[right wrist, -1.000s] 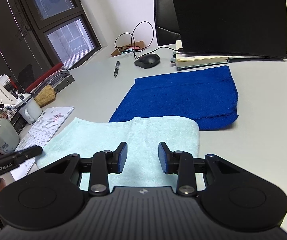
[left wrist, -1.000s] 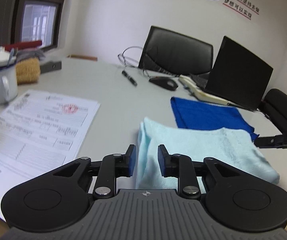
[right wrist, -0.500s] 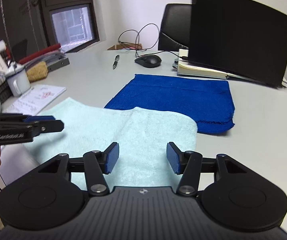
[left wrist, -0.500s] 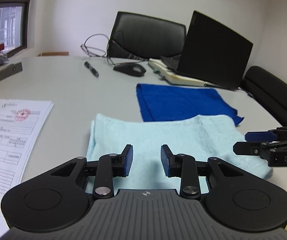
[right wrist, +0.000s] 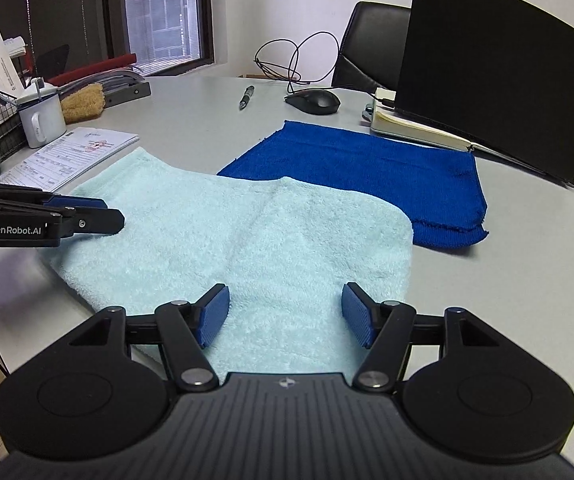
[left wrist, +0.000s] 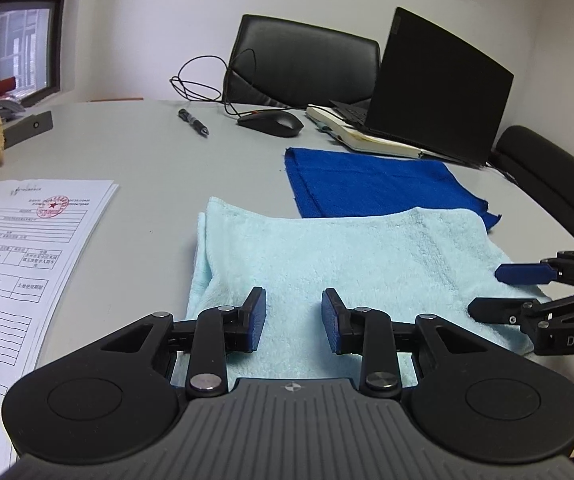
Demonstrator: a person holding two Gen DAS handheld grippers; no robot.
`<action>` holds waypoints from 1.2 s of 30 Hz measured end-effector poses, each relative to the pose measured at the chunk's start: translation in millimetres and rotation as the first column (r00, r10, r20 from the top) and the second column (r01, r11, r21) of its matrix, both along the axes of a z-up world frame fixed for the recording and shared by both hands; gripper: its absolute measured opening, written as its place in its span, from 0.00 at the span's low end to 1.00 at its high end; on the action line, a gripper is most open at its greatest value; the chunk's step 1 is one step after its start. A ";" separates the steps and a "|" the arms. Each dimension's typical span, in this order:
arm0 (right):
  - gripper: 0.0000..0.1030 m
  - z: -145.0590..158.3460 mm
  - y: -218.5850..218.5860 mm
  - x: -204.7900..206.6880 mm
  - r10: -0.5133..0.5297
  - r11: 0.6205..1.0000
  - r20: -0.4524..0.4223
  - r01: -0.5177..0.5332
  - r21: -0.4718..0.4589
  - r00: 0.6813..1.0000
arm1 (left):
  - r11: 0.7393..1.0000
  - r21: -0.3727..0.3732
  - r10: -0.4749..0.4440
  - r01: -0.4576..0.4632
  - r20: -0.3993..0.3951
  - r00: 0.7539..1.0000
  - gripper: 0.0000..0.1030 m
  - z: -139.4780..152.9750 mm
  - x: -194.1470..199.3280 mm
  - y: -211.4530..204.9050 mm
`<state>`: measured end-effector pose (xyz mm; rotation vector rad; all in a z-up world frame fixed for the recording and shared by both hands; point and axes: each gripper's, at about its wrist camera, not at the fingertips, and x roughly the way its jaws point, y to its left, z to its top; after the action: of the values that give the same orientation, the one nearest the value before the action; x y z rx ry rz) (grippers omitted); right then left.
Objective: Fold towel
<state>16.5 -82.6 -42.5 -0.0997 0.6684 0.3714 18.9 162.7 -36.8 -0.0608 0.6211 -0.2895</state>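
- The right gripper [right wrist: 285,314] has been spreading its jaws wider; the left gripper [left wrist: 293,320] is gaping narrowly, both empty.
- The pale towel [left wrist: 339,256] is lying doubled on the bench [left wrist: 147,160], overlapping the blue cloth [left wrist: 367,184].
- Soft, limp, light: near corners are looking best for pinching.

Two low, close views over towel [left wrist: 339,256]

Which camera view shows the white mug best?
The right wrist view: the white mug stands at the table's left edge, with handle and lid visible. The left wrist view does not show it at all.
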 end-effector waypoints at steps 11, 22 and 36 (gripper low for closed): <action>0.62 4.0 -30.7 -7.7 -0.037 0.999 -0.005 0.037 0.001 0.999 | 0.998 0.013 -0.058 0.058 -0.005 0.998 0.38 1.1 -8.8 -29.6; 0.64 9.8 -70.9 -14.4 -0.095 0.995 -0.008 0.095 -0.010 0.995 | 0.991 0.030 -0.127 0.127 -0.003 0.992 0.39 0.0 -17.4 -76.7; 0.67 -0.4 -133.1 -36.8 -0.168 0.986 -0.012 0.168 -0.020 0.986 | 0.974 0.070 -0.216 0.215 0.000 0.976 0.40 1.0 -15.6 -140.8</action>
<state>-20.3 -215.7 -42.9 -0.0586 0.6887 0.2033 3.3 21.9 -35.8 0.0751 0.6305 -0.4775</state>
